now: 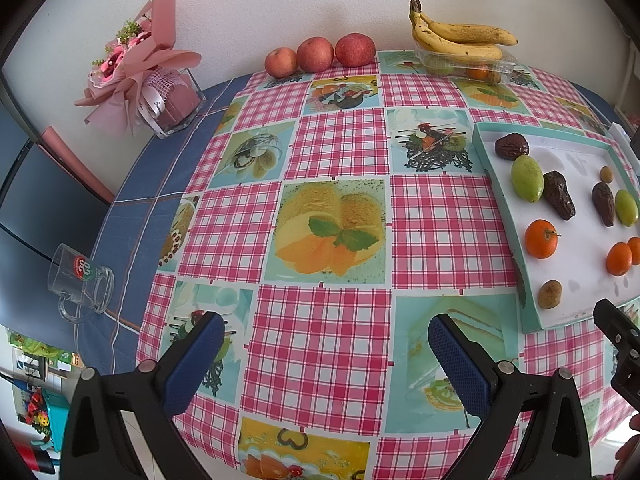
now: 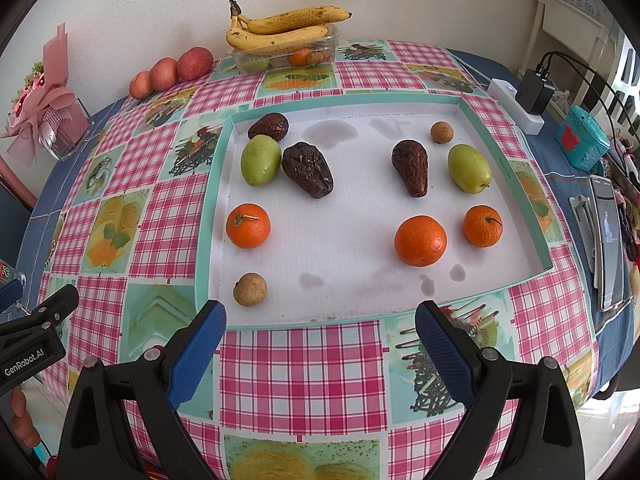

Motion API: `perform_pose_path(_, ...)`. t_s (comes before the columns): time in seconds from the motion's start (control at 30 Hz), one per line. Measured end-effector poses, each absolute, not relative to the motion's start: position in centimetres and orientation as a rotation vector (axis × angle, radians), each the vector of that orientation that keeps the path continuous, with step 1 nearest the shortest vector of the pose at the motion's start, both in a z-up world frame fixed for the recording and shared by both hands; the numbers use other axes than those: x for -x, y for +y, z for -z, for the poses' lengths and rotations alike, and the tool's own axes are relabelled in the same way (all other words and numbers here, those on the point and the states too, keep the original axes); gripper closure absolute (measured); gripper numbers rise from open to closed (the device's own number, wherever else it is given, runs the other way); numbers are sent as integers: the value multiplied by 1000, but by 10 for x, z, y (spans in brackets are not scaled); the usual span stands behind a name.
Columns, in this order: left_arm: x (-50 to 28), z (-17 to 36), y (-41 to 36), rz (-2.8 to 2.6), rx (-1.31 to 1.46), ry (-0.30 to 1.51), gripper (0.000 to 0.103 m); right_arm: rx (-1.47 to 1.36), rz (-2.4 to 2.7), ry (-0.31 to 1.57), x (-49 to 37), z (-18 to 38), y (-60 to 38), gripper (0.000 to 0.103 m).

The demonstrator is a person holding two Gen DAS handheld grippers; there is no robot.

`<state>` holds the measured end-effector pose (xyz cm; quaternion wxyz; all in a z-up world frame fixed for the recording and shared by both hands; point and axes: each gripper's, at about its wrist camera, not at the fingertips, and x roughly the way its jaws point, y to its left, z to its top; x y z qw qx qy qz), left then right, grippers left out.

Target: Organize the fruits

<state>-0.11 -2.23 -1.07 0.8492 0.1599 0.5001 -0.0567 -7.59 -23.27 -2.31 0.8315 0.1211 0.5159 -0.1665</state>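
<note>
A shallow teal-rimmed white tray (image 2: 208,216) (image 1: 500,200) holds scattered fruit: three tangerines (image 2: 420,241), two green fruits (image 2: 260,160), three dark wrinkled dates (image 2: 307,175) and two small brown round fruits (image 2: 249,289). Bananas (image 2: 280,28) lie on a clear plastic punnet (image 2: 288,56) at the back, with three red apples (image 2: 176,70) (image 1: 316,54) to its left. My right gripper (image 2: 320,332) is open, empty, at the tray's near edge. My left gripper (image 1: 326,344) is open, empty, over the checked cloth left of the tray.
A glass mug (image 1: 80,284) stands near the table's left edge and a pink bouquet in a glass vase (image 1: 148,72) at the back left. A power strip with a charger (image 2: 524,100), a teal box (image 2: 582,142) and a phone (image 2: 608,240) lie right of the tray.
</note>
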Motion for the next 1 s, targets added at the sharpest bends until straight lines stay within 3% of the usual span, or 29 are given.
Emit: perform_pose_path(1.0, 0, 9, -19, 110, -324, 1051, 0, -255, 353, 1097, 77, 24, -233, 7)
